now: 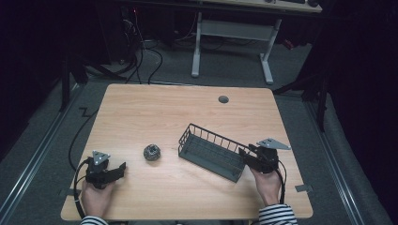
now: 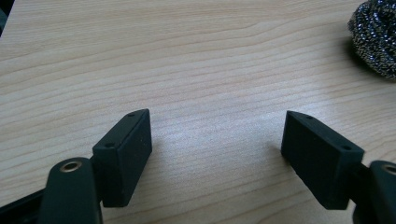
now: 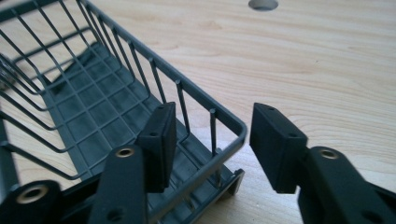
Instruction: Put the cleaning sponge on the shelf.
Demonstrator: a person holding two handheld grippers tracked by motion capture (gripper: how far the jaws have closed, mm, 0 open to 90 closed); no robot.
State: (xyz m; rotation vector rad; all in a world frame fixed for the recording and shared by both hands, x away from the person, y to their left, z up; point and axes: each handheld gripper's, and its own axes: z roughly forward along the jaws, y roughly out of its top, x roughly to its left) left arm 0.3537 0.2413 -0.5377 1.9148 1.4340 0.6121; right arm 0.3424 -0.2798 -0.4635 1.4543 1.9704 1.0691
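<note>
The right gripper (image 3: 210, 140) straddles the near corner of the dark grey wire basket (image 1: 212, 149) at the table's right, jaws apart, rim unpinched; the left gripper (image 2: 215, 154) idles, jaws spread, beside the shiny steel-wool scrubber (image 1: 152, 152); I'd guess the scrubber needs fetching next.

Dim and grainy from above, table (image 1: 141, 108) lit, surroundings near black. Brighter, softer light up close, falling from overhead; pale sheen on wood between the left gripper (image 2: 217, 140) pads. Short soft shadows under scourer (image 2: 376, 39) and basket (image 3: 116, 84). Nearest black jaw parts slightly blurred, detail lost in dark.
</note>
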